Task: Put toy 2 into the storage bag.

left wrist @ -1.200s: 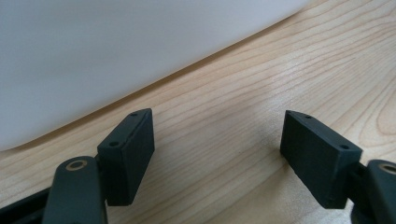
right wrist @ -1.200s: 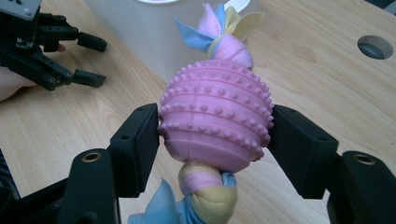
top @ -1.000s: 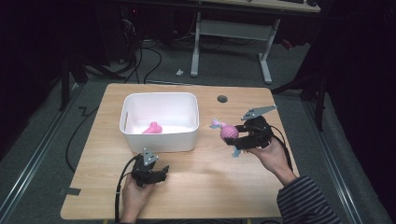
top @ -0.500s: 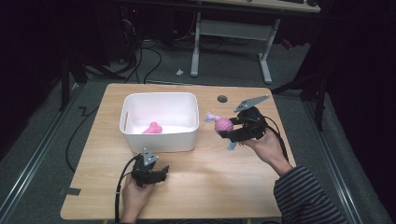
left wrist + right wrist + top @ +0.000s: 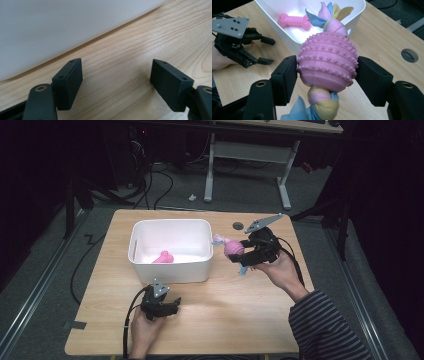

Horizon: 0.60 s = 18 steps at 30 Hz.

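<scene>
left gripper point(image 5: 172, 306) rests on the wooden table point(image 5: 240, 320), jaws apart, nothing between them, near the white bin point(image 5: 170, 270). pink bone toy point(image 5: 163, 257) lies inside the bin. right gripper point(image 5: 239, 253) clamps a pink studded ball toy point(image 5: 328, 63) with cloth knots, raised beside the bin. no legible writing.

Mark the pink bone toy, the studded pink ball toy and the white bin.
pink bone toy point(image 5: 294, 22), right gripper view, middle of its shaft.
studded pink ball toy point(image 5: 327, 62), right gripper view, centre of the ball.
white bin point(image 5: 172, 270), high view, near outer wall.
</scene>
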Tool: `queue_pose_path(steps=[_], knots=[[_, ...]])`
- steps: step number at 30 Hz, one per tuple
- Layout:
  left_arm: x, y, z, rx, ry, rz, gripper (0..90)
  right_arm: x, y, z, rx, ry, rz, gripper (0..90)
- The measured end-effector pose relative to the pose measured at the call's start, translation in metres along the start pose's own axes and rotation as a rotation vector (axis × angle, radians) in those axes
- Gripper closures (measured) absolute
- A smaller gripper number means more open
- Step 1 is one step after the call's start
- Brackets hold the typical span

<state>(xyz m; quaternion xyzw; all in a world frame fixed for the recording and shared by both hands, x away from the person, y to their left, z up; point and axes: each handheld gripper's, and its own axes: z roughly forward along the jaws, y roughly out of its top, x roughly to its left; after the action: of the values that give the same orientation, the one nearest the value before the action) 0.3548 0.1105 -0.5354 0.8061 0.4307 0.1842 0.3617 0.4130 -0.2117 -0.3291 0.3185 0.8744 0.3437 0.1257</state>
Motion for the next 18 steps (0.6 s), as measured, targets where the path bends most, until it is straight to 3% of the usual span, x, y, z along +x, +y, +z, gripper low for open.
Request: queue_pose_path(steps=[18], knots=[[0.000, 0.000, 0.000, 0.001, -0.001, 0.001, 26.4, 0.003, 0.033, 0.007, 0.004, 0.000, -0.037, 35.2]])
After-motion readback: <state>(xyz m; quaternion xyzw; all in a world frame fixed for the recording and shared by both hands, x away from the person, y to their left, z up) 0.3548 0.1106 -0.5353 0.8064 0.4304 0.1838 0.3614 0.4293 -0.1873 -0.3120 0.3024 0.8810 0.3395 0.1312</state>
